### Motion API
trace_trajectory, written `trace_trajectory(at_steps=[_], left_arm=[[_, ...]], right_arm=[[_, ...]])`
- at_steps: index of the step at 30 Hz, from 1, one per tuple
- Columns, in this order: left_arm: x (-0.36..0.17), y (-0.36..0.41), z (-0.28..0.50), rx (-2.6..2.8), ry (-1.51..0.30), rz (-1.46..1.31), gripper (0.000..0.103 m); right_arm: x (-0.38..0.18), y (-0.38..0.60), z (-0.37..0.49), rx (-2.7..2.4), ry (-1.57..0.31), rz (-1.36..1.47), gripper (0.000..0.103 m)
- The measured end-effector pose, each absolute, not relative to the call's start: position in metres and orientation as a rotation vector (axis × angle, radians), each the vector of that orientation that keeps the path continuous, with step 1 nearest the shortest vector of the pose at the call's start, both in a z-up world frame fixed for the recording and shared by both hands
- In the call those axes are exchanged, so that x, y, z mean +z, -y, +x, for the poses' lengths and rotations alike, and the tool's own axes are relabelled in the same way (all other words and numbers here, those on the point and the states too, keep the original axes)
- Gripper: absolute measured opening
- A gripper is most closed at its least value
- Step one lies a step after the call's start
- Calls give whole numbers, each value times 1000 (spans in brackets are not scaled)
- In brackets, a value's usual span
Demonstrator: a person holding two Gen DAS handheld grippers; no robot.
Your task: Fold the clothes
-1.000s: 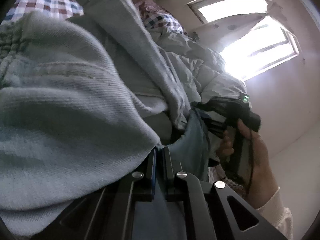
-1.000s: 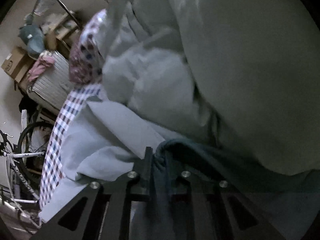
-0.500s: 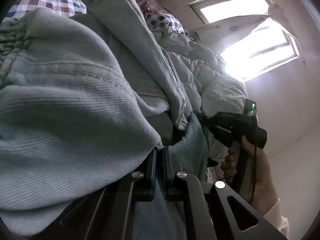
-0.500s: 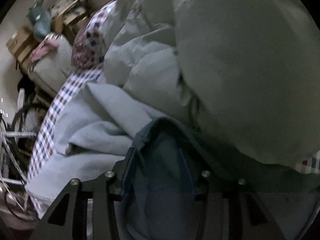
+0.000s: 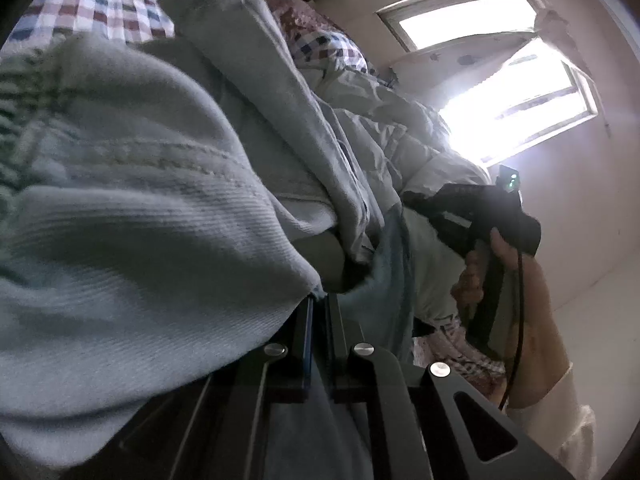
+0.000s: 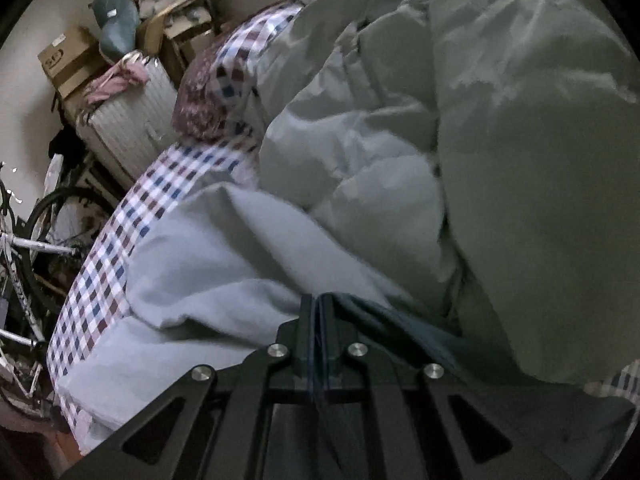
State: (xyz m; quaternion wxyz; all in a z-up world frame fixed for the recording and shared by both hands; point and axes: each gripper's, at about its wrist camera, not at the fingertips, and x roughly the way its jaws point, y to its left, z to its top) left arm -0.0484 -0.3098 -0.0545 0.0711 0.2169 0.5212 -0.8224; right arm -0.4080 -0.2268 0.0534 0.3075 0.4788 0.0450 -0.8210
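Observation:
A pair of light blue jeans (image 5: 132,216) fills the left wrist view, bunched and lifted over a checked bed. My left gripper (image 5: 319,300) is shut on an edge of the denim. In the same view the right gripper's black body (image 5: 476,216) shows to the right, a hand around its handle. In the right wrist view my right gripper (image 6: 318,300) is shut on a dark blue fold of the jeans (image 6: 384,320), with pale denim (image 6: 208,264) spreading left over the checked sheet (image 6: 100,280).
A puffy grey-green duvet (image 6: 500,140) is heaped on the right of the bed. A patterned pillow (image 6: 204,104) lies at its head. Beside the bed stand a bicycle (image 6: 24,248), a white suitcase (image 6: 124,128) and cardboard boxes (image 6: 68,60). A bright window (image 5: 516,112) glares.
The right gripper's jaws have closed on the dark fold of denim that lay loosely between them, and it has risen and rolled. The left gripper keeps its grip unmoved.

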Motion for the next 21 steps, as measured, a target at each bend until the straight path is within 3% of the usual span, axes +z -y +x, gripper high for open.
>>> trace_trajectory(at_steps=[3, 7, 11, 15, 21], left_arm=[[-54, 310, -47, -2469, -1558, 649, 4], [-57, 312, -48, -2451, -1572, 662, 4], [-61, 315, -51, -2433, -1576, 695, 4], [-62, 314, -51, -2440, -1560, 707, 5], [-63, 317, -52, -2442, -1577, 720, 5]], right_arm=[[61, 228, -417, -2204, -82, 1239, 0], [51, 245, -415, -2191, -206, 1271, 0], [61, 225, -401, -2204, -195, 1243, 3], [84, 179, -384, -2244, -156, 1202, 46], [113, 49, -328, -2310, -65, 1169, 51]])
